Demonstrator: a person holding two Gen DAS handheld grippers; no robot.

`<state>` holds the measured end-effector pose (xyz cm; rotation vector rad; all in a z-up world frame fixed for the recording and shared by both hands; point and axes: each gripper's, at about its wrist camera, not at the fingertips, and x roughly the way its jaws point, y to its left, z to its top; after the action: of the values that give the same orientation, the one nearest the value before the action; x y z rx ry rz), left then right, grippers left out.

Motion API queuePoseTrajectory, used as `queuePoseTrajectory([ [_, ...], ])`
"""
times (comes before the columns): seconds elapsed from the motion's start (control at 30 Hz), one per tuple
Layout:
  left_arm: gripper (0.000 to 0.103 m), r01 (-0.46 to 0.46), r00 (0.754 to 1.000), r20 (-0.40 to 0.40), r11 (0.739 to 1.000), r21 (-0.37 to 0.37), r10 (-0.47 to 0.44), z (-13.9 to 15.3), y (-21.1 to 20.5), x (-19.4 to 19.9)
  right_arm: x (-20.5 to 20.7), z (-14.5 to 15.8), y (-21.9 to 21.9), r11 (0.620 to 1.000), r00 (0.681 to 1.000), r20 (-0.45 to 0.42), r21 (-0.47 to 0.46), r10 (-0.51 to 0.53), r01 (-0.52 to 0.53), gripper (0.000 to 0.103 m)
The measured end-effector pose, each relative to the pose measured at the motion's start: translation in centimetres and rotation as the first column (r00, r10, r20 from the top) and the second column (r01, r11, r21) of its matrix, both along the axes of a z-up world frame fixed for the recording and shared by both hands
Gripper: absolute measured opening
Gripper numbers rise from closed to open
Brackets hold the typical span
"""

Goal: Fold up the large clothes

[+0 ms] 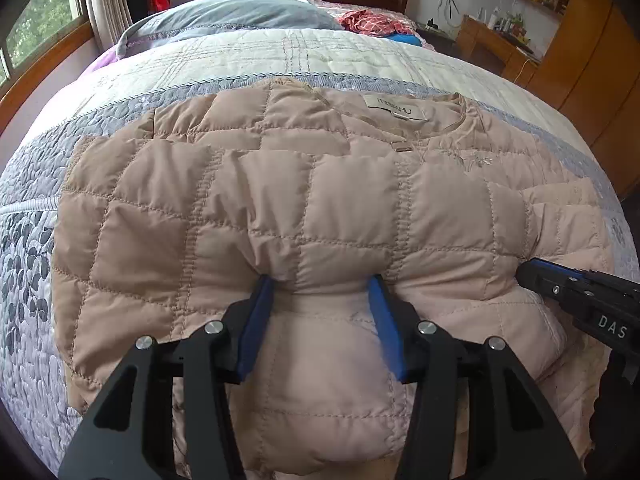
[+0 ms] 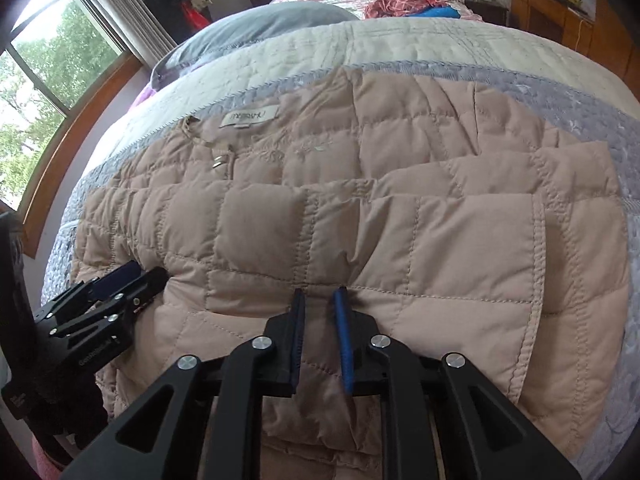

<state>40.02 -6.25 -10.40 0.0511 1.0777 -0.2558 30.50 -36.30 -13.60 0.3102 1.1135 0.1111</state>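
Through my left wrist camera, the beige quilted jacket (image 1: 304,208) fills the middle of the frame, lying on the bed (image 1: 36,280) over its grey leaf-patterned quilt. The collar, with its brand label (image 1: 396,108), sits in the upper centre right. The near hem is rolled up into a thick fold, and my left tool (image 1: 322,286) at lower centre is clamped on that fold: its 2 blue pads stand fairly wide apart, with the puffy fabric bunched between them. At the right edge, my right tool (image 1: 524,270) touches the same rolled edge, and from here I cannot tell how its fingers stand. A grey pillow (image 1: 240,14) lies at the top centre, with red checked clothes (image 1: 366,22) to its right.

Through my right wrist camera, the jacket (image 2: 400,220) again covers most of the frame, the label (image 2: 250,115) now upper left of centre. My right tool (image 2: 320,292) sits at lower centre, its 2 blue pads close together and pinching a thin ridge of the folded edge. My left tool (image 2: 136,276) comes in from the lower left, its tip buried against the jacket's rolled edge. The window (image 2: 44,64) is in the upper left, and the grey pillow (image 2: 260,24) lies at the top centre.
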Motion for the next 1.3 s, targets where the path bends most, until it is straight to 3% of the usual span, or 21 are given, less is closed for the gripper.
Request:
queuePoseTrajectory([
  [0.1, 0.049, -0.022, 1.0, -0.013, 0.999, -0.028, 0.021, 1.0, 0.9, -0.7, -0.7, 0.9, -0.1, 1.0, 1.0, 0.017, 0.016, 0.015, -0.015, 0.018],
  [0.2, 0.05, 0.003, 0.999, 0.037, 0.996, -0.088, 0.0, 3.8, 3.2, -3.5, -3.6, 3.6, -1.2, 0.995, 0.991, 0.12, 0.069, 0.065, -0.074, 0.025],
  [0.3, 0.058, 0.036, 0.994, 0.105, 0.996, -0.079, -0.028, 6.2, 5.4, -7.3, -8.8, 5.9, -2.6, 0.99, 0.971, 0.21, 0.053, 0.116, -0.13, 0.033],
  [0.43, 0.066, 0.034, 0.99, 0.14, 0.999, -0.03, -0.029, 7.1, 10.8, -14.0, -15.8, 6.3, -5.3, 0.987, 0.964, 0.229, 0.052, 0.139, -0.155, 0.038],
  [0.57, 0.067, -0.03, 0.991, 0.131, 0.999, 0.037, 0.025, 6.1, 16.5, -20.2, -22.5, 5.3, -8.0, 0.992, 0.968, 0.224, 0.02, 0.116, -0.123, 0.042],
  [0.73, 0.071, -0.092, 0.994, 0.057, 0.995, -0.025, 0.094, 3.8, 22.2, -26.8, -29.3, 3.5, -10.0, 0.99, 0.974, 0.206, 0.078, 0.099, -0.117, 0.054],
  [0.83, 0.071, -0.118, 0.993, 0.006, 0.99, -0.072, 0.118, 2.0, 23.9, -29.9, -32.6, 2.3, -10.0, 0.992, 0.978, 0.182, 0.061, 0.101, -0.113, 0.058],
  [1.0, 0.073, -0.108, 0.994, -0.018, 0.986, -0.131, 0.106, 0.1, 24.2, -32.3, -36.0, 0.4, -10.3, 0.987, 0.983, 0.149, 0.104, 0.103, -0.119, 0.062],
  [1.3, 0.072, -0.075, 0.996, -0.059, 0.973, -0.218, 0.063, -1.3, 22.5, -32.5, -37.1, -2.6, -10.8, 0.982, 0.99, 0.088, 0.146, 0.106, -0.118, 0.062],
])
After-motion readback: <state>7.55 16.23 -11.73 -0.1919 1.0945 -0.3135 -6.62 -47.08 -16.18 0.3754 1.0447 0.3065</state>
